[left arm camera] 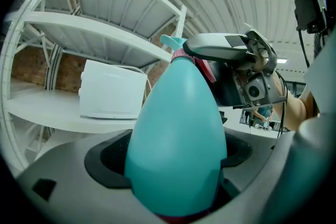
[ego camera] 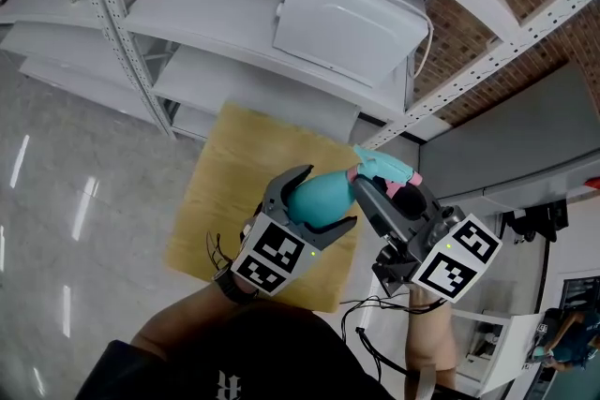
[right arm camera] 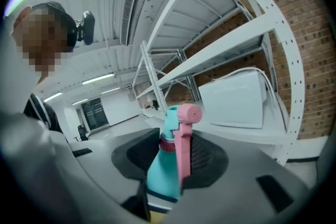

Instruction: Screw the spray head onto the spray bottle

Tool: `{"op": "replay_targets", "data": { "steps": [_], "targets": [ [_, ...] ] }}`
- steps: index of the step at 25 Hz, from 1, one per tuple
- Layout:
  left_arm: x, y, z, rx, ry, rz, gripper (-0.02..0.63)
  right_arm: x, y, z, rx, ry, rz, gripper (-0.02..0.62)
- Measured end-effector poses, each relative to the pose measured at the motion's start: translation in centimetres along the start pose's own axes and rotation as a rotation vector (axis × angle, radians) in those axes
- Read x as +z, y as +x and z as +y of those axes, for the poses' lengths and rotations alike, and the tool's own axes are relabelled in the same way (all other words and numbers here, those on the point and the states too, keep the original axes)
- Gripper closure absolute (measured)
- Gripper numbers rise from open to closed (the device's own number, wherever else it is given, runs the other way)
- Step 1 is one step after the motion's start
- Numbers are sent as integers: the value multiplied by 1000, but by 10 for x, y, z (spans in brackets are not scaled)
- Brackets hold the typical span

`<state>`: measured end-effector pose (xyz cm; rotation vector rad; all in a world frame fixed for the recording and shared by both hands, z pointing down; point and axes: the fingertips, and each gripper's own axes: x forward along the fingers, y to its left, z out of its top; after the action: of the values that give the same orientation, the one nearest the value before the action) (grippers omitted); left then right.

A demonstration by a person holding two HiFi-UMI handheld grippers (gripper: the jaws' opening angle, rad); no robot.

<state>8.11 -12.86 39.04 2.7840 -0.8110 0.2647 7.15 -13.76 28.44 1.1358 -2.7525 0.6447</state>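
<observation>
Two grippers meet on one assembly, and you hold it in the air in front of you.

Head view: The left gripper [ego camera: 323, 199] has its jaws closed on the teal body of the spray bottle [ego camera: 312, 198], one finger above it and one below. The right gripper [ego camera: 384, 187] comes in from the right, and its jaws are clamped on the spray head [ego camera: 382, 166], which sits at the bottle's upper right end. Both are held over the wooden table [ego camera: 234, 192], clear of its top. A marker cube [ego camera: 272, 258] faces you on the left gripper. Behind the table stands a shelf rack [ego camera: 216, 5] bearing a white appliance [ego camera: 347, 23].

Left gripper view: The spray bottle [left arm camera: 176, 139] fills the centre and tapers away from the camera. The left gripper [left arm camera: 176, 165] has a black pad pressed against each flank of the body. At the far end, the right gripper [left arm camera: 231, 68] closes over the neck, with the teal tip of the spray head [left arm camera: 170, 40] showing just past it. The white appliance [left arm camera: 113, 89] sits on its shelf at left.

Right gripper view: The spray head [right arm camera: 181, 115] stands upright between the pads of the right gripper [right arm camera: 176, 157], which bear on it from both sides. Its pink trigger [right arm camera: 184, 155] hangs down towards the camera. A dark red collar [right arm camera: 166, 145] seats on the bottle neck. You cannot tell how far it is threaded.
</observation>
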Motion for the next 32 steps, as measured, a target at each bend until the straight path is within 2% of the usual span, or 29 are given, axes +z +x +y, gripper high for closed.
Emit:
{"op": "replay_targets", "data": {
  "steps": [5,12,18,21,23,26,30,32],
  "targets": [
    [-4,4,6,-6,-62,-4,149,-2,-4,6,-17,13,9,469],
    [-3,7,7,-19,-51,-9,149,-7,-1,27,22,-22,27,469],
    [8,2,2,-104,-126,-93,149,-13,-10,43,54,-34,34,469],
    [18,-1,6,-108,-115,-128,149,-6,-30,47,73,-18,-10,469],
    [22,-2,11,-97,-96,-141,149,2,-37,38,36,-28,-44,469],
    [25,-2,13,-72,-67,-147,149,5,-29,31,-36,-104,-24,469],
    [27,-1,3,-59,-18,-128,149,0,-16,63,-29,-247,37,469],
    [28,-1,1,-73,-21,-131,149,-5,-6,71,-36,-315,74,469]
  ]
}}
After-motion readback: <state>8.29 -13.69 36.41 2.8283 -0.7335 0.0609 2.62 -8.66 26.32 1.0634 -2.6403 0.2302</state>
